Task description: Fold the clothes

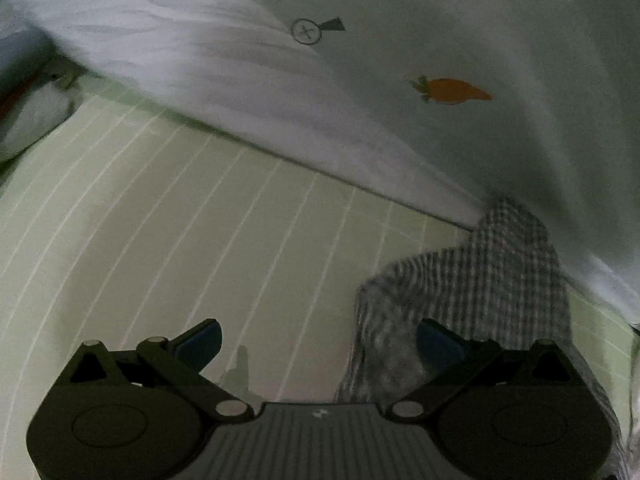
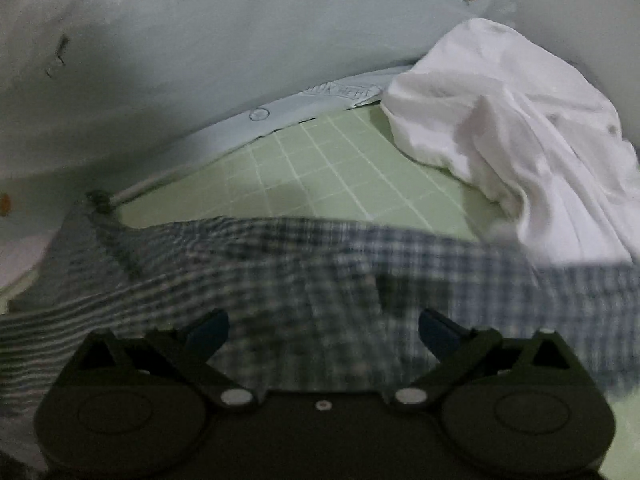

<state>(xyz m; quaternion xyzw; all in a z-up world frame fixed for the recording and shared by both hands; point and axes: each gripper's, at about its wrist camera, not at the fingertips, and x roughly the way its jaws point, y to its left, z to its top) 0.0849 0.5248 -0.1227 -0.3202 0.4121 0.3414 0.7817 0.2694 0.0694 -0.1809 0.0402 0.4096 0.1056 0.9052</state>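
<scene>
The checked garment (image 2: 320, 272) lies spread across the green gridded mat (image 2: 320, 160) directly below the right gripper (image 2: 323, 332); in the right wrist view it spans nearly the full width of the frame, blurred. The left wrist view shows only one bunched end of this garment (image 1: 472, 292), rising toward the pale printed fabric (image 1: 460, 40) behind the mat.

The right gripper has its jaws wide apart, with nothing pressed between the pads; the checked cloth lies beneath them. The left gripper (image 1: 318, 344) likewise stands with jaws spread. Its right finger (image 1: 436, 344) overlaps the checked cloth in the picture; contact cannot be determined. Its left finger (image 1: 200, 342) is over bare mat.

Only the right wrist view shows a crumpled white garment (image 2: 500, 120) on the mat, beyond the checked one. Only the left wrist view clearly shows a carrot print (image 1: 452, 90) on the pale fabric.
</scene>
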